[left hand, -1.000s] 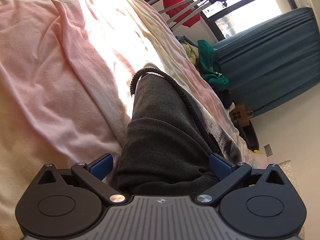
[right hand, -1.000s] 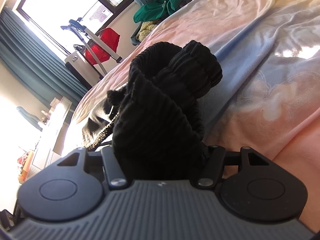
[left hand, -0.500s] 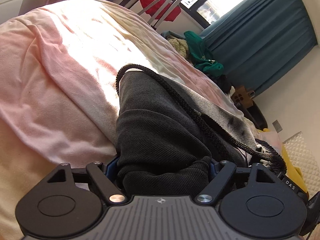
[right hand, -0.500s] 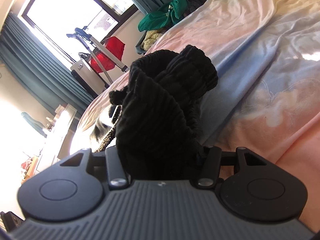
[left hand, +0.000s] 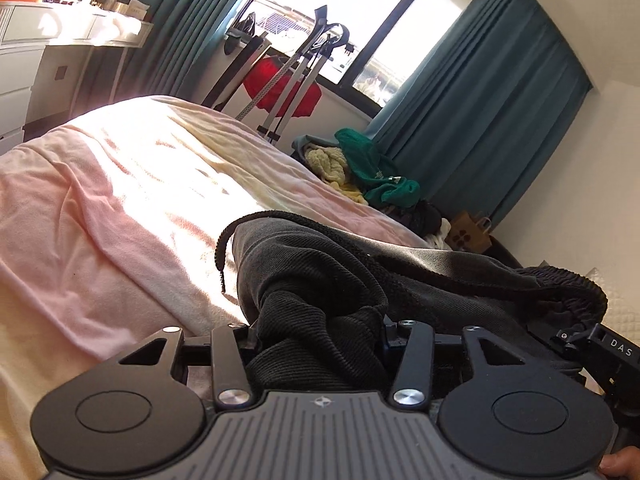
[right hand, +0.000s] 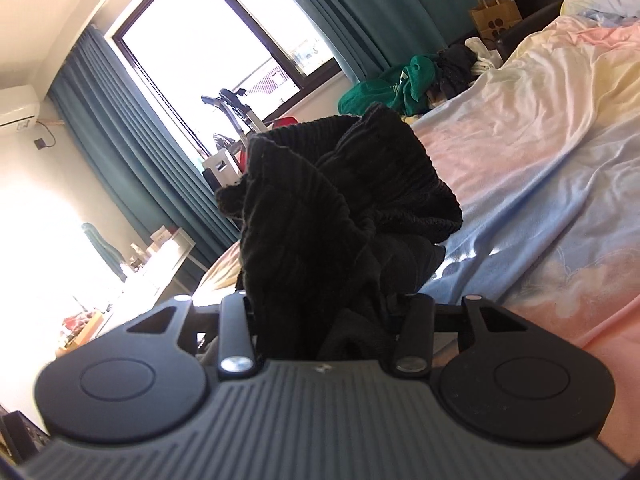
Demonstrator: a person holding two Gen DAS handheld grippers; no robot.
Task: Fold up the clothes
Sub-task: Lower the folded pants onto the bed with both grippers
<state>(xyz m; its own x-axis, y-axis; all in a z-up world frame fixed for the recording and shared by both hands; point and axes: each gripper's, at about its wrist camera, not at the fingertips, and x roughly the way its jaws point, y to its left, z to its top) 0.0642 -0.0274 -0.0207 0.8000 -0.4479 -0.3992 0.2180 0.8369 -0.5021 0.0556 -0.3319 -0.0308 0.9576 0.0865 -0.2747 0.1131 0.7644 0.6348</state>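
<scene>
A dark grey garment (left hand: 320, 280) with a black drawstring (left hand: 219, 248) and a ribbed black waistband (left hand: 560, 280) hangs between both grippers above the bed (left hand: 120, 208). My left gripper (left hand: 316, 344) is shut on a bunched fold of it; the fingertips are hidden by cloth. My right gripper (right hand: 332, 320) is shut on the black ribbed part (right hand: 320, 208), which bulges up in front of the camera and hides the fingertips. The right gripper's body also shows at the left wrist view's right edge (left hand: 608, 352).
The bed has a pink, cream and blue cover (right hand: 540, 152). A pile of clothes with a green top (left hand: 372, 172) lies at the far side. A metal stand with a red item (left hand: 288, 76), teal curtains (left hand: 480, 120), a white dresser (left hand: 24, 52) and a paper bag (right hand: 496, 16) stand around.
The left gripper closed on the dark garment. Both grippers lifted and tilted up, raising the cloth off the bed; more of the window and room now shows.
</scene>
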